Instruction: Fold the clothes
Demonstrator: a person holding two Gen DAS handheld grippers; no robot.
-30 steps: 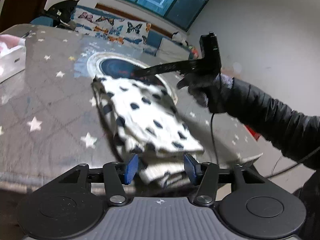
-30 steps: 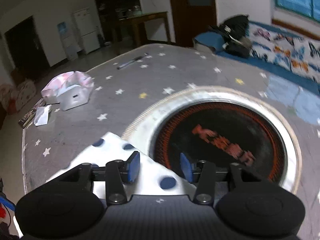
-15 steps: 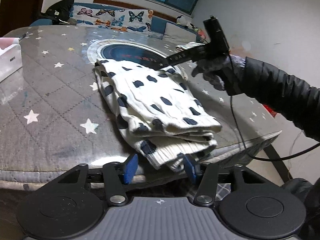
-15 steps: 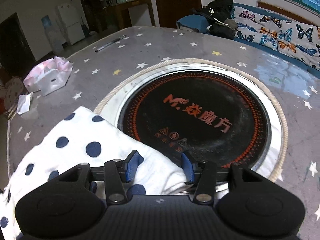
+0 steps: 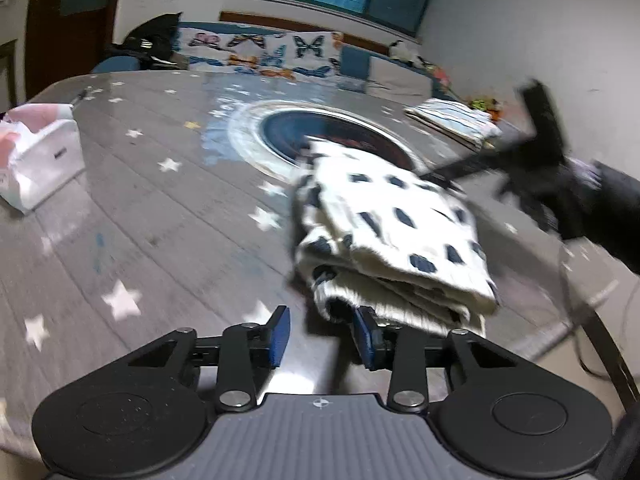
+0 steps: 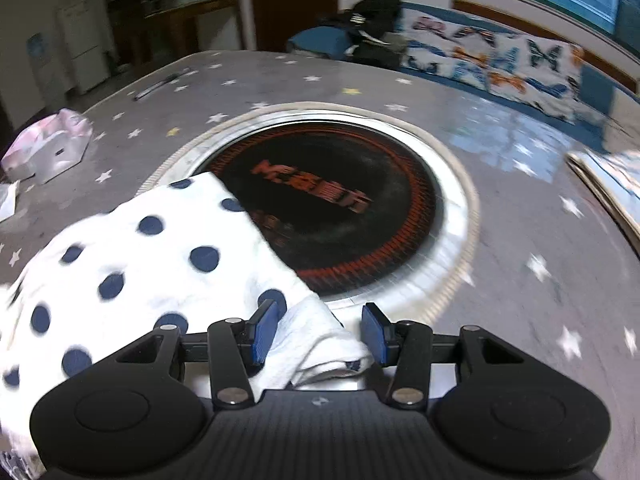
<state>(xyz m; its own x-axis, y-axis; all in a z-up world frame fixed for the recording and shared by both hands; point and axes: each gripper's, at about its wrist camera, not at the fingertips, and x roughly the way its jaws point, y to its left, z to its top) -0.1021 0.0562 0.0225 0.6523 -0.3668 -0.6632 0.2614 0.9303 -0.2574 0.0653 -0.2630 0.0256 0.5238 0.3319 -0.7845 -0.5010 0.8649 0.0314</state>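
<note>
polka-dot garment (image 5: 392, 240): folded bundle, overlapping near rim of round cooktop (image 6: 332, 208) | left gripper (image 5: 320, 334): wide open, empty, has shifted off bundle's corner | right gripper (image 6: 318, 334): open, cloth between, unclamped | fold apparently finished

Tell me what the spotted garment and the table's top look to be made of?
Spotted garment: soft, thick knit or fleece-like cloth, matte, with fuzzy folded edges. Table cover: probably quilted fabric under clear glossy plastic or glass, since stitched lines show and window light reflects off it.
</note>
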